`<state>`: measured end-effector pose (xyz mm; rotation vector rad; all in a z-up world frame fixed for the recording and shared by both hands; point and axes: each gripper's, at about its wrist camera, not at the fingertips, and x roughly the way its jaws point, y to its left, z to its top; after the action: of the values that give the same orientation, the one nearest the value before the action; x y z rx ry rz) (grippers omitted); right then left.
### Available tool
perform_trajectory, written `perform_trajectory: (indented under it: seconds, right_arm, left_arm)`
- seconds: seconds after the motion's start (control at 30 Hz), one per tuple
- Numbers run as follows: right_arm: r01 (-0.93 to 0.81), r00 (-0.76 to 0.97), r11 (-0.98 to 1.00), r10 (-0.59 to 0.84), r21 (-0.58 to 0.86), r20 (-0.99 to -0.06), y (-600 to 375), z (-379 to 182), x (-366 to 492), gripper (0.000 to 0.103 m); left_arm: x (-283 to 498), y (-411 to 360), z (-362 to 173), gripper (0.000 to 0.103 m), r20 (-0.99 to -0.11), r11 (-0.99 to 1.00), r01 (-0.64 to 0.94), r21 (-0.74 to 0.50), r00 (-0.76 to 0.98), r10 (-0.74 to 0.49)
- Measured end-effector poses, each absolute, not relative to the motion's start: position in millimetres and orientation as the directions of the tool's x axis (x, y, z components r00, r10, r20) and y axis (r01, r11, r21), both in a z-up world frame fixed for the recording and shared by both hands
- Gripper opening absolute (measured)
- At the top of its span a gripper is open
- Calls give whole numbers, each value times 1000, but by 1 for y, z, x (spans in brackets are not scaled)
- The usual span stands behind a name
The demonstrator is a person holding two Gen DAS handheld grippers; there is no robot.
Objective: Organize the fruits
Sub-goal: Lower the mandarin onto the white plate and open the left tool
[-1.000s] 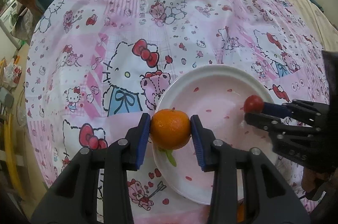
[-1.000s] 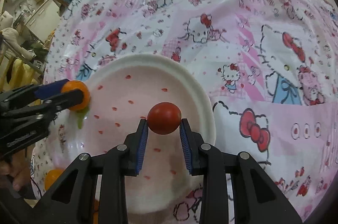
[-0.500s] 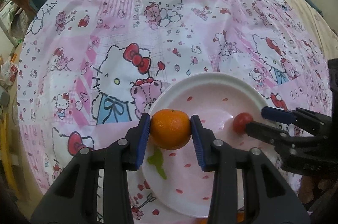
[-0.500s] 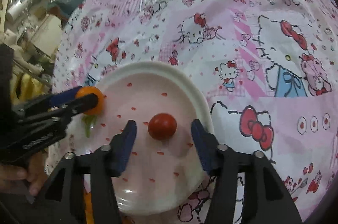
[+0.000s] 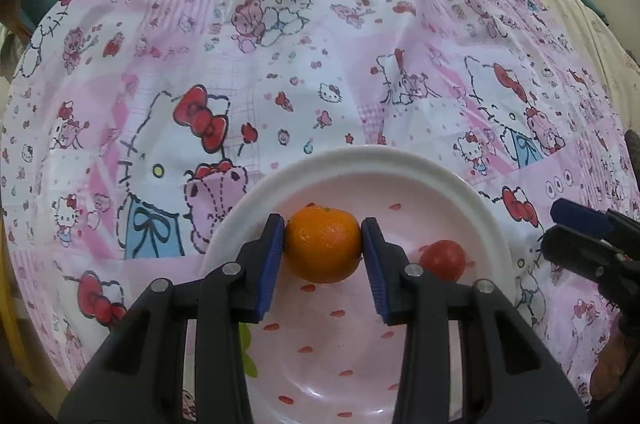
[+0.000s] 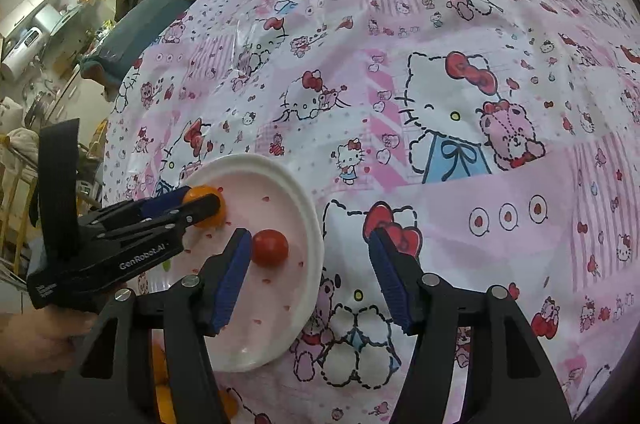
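A white plate (image 5: 384,164) with small red marks sits on the pink Hello Kitty cloth. My left gripper (image 5: 323,251) is shut on an orange (image 5: 324,244) and holds it over the plate. A red tomato (image 5: 443,259) lies loose on the plate to the orange's right. In the right wrist view the plate (image 6: 312,224) is at the lower left with the tomato (image 6: 270,247) on it. The orange (image 6: 206,210) sits between the left gripper's fingers. My right gripper (image 6: 310,260) is open and empty, just right of the tomato, over the plate's edge.
The patterned cloth (image 6: 440,84) covers a bed that stretches far and right. More orange fruit (image 6: 164,380) shows under my right gripper at the lower left. A green leaf (image 5: 250,364) lies on the plate. Room clutter (image 6: 40,44) stands at the far left.
My right gripper opened, let the tomato drop onto the plate, and drew back to the right. My left gripper carried the orange further in over the plate.
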<state>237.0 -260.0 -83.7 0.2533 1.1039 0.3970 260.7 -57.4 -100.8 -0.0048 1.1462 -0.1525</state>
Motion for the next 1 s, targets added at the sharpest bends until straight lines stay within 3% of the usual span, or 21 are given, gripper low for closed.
perform_trajectory:
  seconds: [0.27, 0.33, 0.37, 0.4, 0.73, 0.87, 1.0]
  right_arm:
    - [-198, 399, 901, 434, 387, -807, -257, -79, 237, 64]
    - [-197, 399, 902, 432, 385, -809, -257, -79, 237, 64]
    - [-195, 399, 904, 428, 381, -811, -258, -79, 237, 64]
    - [-192, 399, 905, 426, 381, -812, -259, -79, 237, 64]
    - [-170, 439, 906, 421, 387, -794, -264, -59, 218, 65]
    - [-177, 447, 905, 425, 388, -787, -261, -49, 208, 65]
    - [-199, 464, 904, 427, 378, -776, -256, -39, 189, 72]
  left_arm:
    - [257, -67, -102, 38, -911, 987, 156, -26, 404, -88]
    - [257, -67, -101, 56, -913, 987, 159, -27, 398, -89]
    - [256, -66, -100, 71, -911, 987, 158, -27, 403, -89]
    - [254, -66, -97, 75, -905, 988, 154, -25, 416, -87]
    - [234, -45, -70, 76, -889, 995, 95, -42, 451, -80]
    - [219, -41, -53, 76, -870, 998, 56, 15, 492, -15]
    - [200, -40, -34, 76, -850, 997, 75, 19, 526, -24]
